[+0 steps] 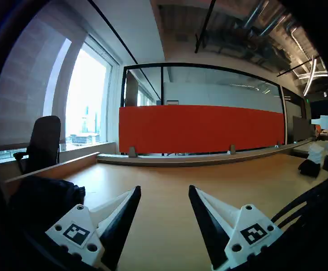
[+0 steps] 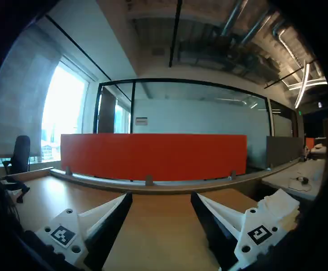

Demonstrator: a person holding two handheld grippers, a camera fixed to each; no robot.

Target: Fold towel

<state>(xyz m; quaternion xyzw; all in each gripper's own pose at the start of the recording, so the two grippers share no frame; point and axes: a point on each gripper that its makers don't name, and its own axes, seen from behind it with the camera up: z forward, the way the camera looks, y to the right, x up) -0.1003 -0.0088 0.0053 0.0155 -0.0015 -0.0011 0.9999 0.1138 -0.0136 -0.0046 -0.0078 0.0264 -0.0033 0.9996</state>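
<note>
You are holding the left gripper (image 1: 164, 189) low over the wooden worktop (image 1: 236, 176), and its jaws are standing apart with only bare wood showing between them. In the left gripper view a dark bundle (image 1: 46, 198) is lying on the worktop just beside the finger at the left of the picture; I cannot tell what it is. Far off at the right edge a white stack (image 1: 317, 153) is sitting with a small dark thing (image 1: 309, 168) in front of it, and black cables (image 1: 299, 205) are running across the lower right corner. A red screen (image 1: 200, 128) is standing along the far side of the worktop, with a black office chair (image 1: 44, 142) and a bright window (image 1: 85, 106) off to the left.

You are holding the right gripper (image 2: 161, 195) over the wood too, its jaws likewise apart and gripping nothing. In the right gripper view a crumpled white towel (image 2: 279, 203) is lying just beside the finger at the right of the picture, outside the jaws; I cannot tell whether it is touching that finger.
</note>
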